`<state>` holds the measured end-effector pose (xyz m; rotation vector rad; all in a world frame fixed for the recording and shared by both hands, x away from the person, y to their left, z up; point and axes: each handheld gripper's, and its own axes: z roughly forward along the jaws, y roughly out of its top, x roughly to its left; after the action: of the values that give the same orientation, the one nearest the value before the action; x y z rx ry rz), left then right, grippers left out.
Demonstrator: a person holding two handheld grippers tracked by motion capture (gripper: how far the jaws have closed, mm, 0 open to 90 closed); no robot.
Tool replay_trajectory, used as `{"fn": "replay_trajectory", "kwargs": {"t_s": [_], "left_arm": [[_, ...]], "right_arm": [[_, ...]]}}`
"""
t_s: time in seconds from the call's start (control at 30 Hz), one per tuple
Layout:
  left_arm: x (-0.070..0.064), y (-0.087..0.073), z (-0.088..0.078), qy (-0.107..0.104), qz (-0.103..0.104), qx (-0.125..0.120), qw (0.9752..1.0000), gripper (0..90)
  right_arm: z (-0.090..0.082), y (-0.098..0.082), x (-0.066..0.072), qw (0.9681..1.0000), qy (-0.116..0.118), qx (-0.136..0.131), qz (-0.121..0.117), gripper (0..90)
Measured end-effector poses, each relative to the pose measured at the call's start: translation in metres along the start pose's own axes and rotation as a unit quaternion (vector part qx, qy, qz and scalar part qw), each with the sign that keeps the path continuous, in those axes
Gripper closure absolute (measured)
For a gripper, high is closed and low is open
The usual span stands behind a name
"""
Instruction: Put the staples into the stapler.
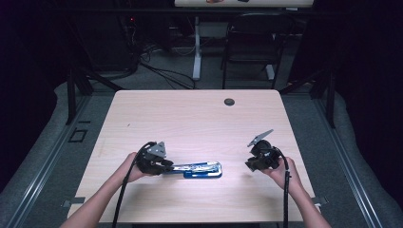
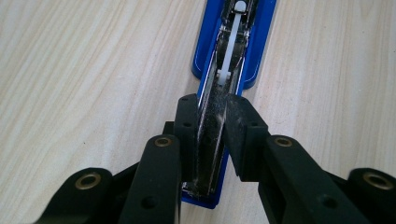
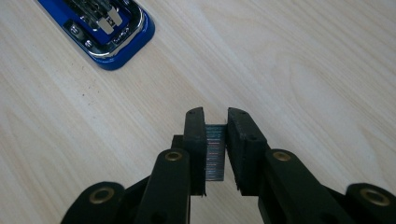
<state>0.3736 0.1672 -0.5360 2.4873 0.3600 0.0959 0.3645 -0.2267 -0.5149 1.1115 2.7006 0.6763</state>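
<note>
Near the front edge of the pale wood-grain bench [image 1: 190, 114]: blue stapler [image 1: 202, 169] lying opened out flat, long axis across the bench, chrome rim at its rounded nose, white plastic pusher visible down the bare metal channel. Left gripper [image 2: 208, 122] clenched on the stapler's dark, gritty-looking upper arm, one black pad to each side, blue base showing beneath. Right gripper [image 3: 215, 125] clamped on a short strip of staples [image 3: 215, 151], held off to the right, well apart from the stapler and clear of the bench surface as far as can be judged.

Risks, as a guess from here: strip is a glued stack of thin wire, ridged and faintly iridescent, likely brittle along its length, so too hard a squeeze or a knock against the channel wall could snap it or shed loose staples. Narrow channel, smooth metal sides, so a tilted strip could jam or ride over the edge. Stapler base glossy and hard, bench smooth, so could skid or pivot if the left grip slackens while the strip is pushed in. Spring-loaded pusher could snap forward if nudged.
</note>
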Motion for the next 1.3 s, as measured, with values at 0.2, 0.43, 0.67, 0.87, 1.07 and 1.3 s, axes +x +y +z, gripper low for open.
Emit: {"fn": "replay_trajectory", "kwargs": {"t_s": [0.2, 0.43, 0.67, 0.87, 1.07, 1.3], "left_arm": [[0.001, 0.000, 0.000, -0.005, 0.002, 0.001, 1.0000, 74.9], [0.001, 0.001, 0.000, -0.005, 0.003, 0.001, 1.0000, 75.0], [0.002, 0.000, 0.001, -0.010, -0.002, -0.003, 0.9999, 74.9], [0.003, 0.001, 0.001, -0.010, 0.000, -0.003, 0.9999, 75.0], [0.003, 0.001, 0.001, -0.010, 0.000, -0.003, 0.9999, 74.9], [0.003, 0.000, 0.001, -0.008, 0.000, -0.003, 1.0000, 74.9]], "right_arm": [[0.011, 0.012, 0.000, 0.9998, 0.012, 0.002, -0.014, 78.6], [0.017, 0.024, 0.002, 0.9991, 0.021, 0.002, -0.037, 78.6], [0.021, 0.036, 0.007, 0.9973, 0.031, -0.005, -0.066, 78.6], [0.023, 0.042, 0.010, 0.9964, 0.036, -0.012, -0.077, 78.5], [0.023, 0.049, 0.013, 0.9954, 0.037, -0.016, -0.086, 78.6], [0.025, 0.059, 0.018, 0.9939, 0.041, -0.027, -0.098, 78.6]]}}
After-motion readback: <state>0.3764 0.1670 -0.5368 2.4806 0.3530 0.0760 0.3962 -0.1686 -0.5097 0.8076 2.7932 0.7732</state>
